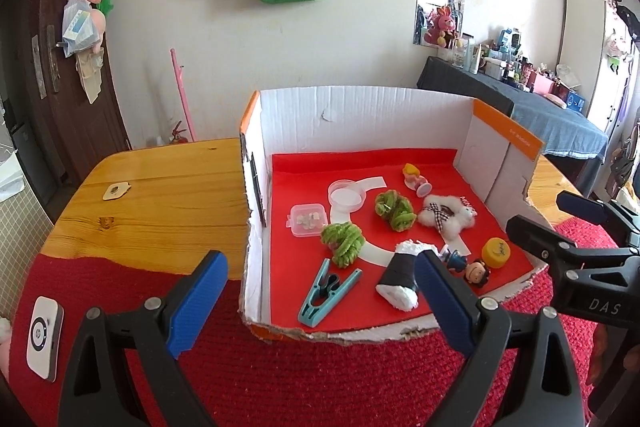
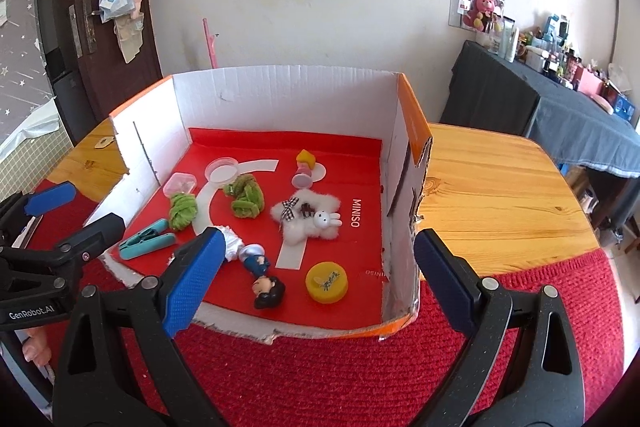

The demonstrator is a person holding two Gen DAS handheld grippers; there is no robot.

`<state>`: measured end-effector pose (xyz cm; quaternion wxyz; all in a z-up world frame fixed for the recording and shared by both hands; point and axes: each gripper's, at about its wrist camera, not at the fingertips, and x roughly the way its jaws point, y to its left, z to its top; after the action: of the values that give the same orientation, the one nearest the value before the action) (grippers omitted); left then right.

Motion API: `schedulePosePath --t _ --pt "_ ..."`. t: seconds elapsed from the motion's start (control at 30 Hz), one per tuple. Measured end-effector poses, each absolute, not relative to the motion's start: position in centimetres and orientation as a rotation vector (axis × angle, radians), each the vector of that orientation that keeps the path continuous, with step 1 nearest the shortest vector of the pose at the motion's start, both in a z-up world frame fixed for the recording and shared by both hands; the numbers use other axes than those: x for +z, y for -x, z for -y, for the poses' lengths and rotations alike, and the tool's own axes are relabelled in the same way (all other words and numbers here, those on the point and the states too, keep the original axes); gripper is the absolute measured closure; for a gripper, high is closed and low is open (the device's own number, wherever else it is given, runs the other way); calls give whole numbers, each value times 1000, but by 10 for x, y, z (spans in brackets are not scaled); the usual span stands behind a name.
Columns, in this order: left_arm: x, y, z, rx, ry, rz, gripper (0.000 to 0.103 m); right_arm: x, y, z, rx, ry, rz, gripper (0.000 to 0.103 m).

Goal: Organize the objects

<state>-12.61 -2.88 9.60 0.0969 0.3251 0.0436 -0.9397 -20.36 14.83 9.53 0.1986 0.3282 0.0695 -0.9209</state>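
Both the left gripper (image 1: 320,301) and right gripper (image 2: 314,277) hang spread wide, holding nothing, before the torn white cardboard box (image 2: 288,99). Risk (my judgement): small items crowd together, so closing on the blue-suited figurine (image 2: 262,273) may nudge the white-ended black roll (image 1: 400,277) touching it.

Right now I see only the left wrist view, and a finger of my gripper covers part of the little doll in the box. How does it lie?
Observer: The doll lies on its side. Its dark-haired head points toward the torn front edge of the box, and it does not touch the yellow cap.
Operator: What is the white lump on the fluffy star?
Observer: It is a small white rabbit with two ears, on the right part of the fluffy star.
Operator: Does the right gripper hold anything?
Observer: No. In its own camera the right gripper is open, with nothing between its fingers.
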Motion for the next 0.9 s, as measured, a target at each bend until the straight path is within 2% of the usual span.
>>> schedulePosePath --t 0.17,0.4,0.5,0.9 --pt "95 113 26 -2789 -980 -149 7 95 187 -153 -2578 -920 -179 6" --pt "82 83 21 -2769 -1047 -177 0 82 158 -166 -2563 -987 -152 6" --pt "73 75 18 -2747 -1097 -196 0 68 150 -173 -2552 -1045 -142 3" --pt "28 85 18 -2602 -1290 -220 0 24 158 -176 -2513 -1267 -176 2"
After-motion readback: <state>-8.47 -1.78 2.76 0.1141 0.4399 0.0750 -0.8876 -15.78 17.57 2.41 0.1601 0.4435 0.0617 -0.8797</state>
